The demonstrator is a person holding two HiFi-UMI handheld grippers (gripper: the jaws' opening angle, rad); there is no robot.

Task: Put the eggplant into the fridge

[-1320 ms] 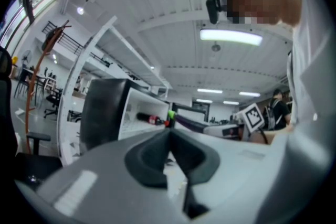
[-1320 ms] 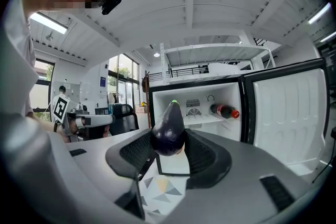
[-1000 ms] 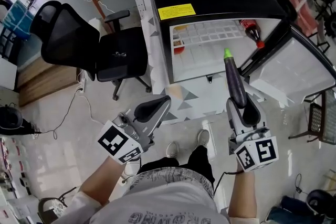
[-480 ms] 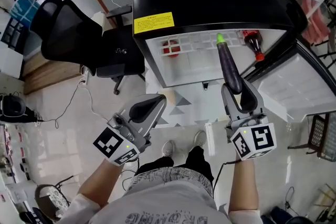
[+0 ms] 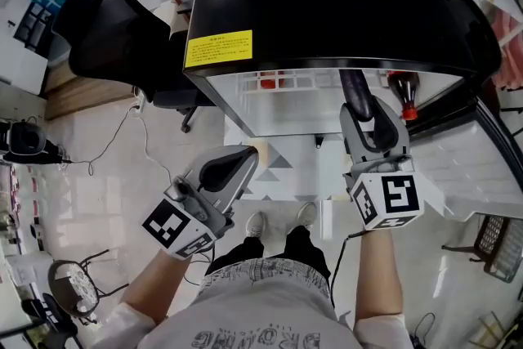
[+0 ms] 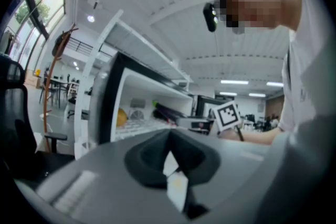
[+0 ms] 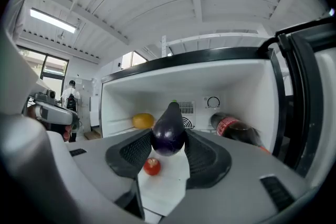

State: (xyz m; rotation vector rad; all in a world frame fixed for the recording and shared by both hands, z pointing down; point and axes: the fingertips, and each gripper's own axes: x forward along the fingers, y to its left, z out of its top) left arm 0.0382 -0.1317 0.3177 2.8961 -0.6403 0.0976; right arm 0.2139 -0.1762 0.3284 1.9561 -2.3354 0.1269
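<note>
The dark purple eggplant is held lengthwise in my right gripper, jaws shut on its thick end. Its green tip is hidden under the black top of the fridge. In the right gripper view the eggplant points into the open white compartment, above the shelf. My left gripper hangs shut and empty, lower left of the fridge opening. From the left gripper view the eggplant shows at the fridge's mouth.
Inside lie a cola bottle at the right, a red tomato low in front and a yellow fruit at the back left. The fridge door stands open at the right. A black office chair stands left.
Both grippers have moved toward the fridge. The eggplant's front end, before in front of the opening, now reaches in under the black top.
</note>
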